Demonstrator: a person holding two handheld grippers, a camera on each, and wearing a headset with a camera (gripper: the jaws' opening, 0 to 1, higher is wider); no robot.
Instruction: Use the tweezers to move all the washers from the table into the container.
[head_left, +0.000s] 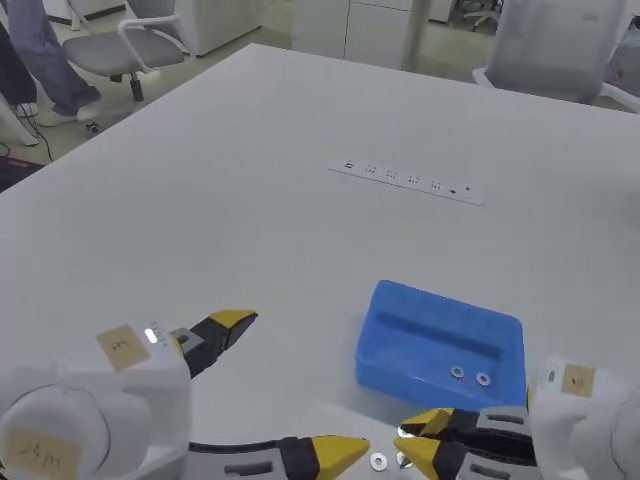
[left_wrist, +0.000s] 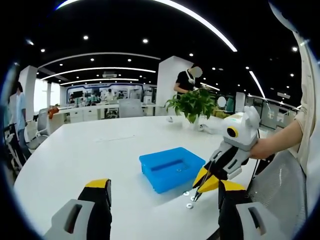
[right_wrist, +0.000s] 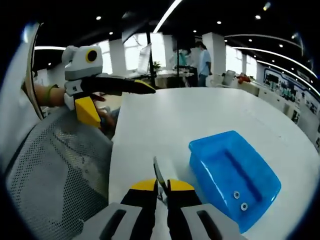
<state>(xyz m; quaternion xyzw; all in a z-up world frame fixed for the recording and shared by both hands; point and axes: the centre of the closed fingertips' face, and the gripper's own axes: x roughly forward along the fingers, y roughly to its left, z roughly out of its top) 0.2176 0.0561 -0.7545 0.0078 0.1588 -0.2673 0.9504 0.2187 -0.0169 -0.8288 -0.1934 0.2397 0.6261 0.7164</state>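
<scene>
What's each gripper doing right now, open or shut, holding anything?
Left gripper: open, holding nothing.
Right gripper: shut on the tweezers.

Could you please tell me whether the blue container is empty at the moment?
No, the head view shows two washers lying inside the blue container, toward its near side.

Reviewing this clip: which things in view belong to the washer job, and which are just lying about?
Job: tweezers in the shut right gripper; loose washers on the table; blue container, two washers inside; open left gripper.
Lying about: socket strip; office chair; potted plant.
</scene>
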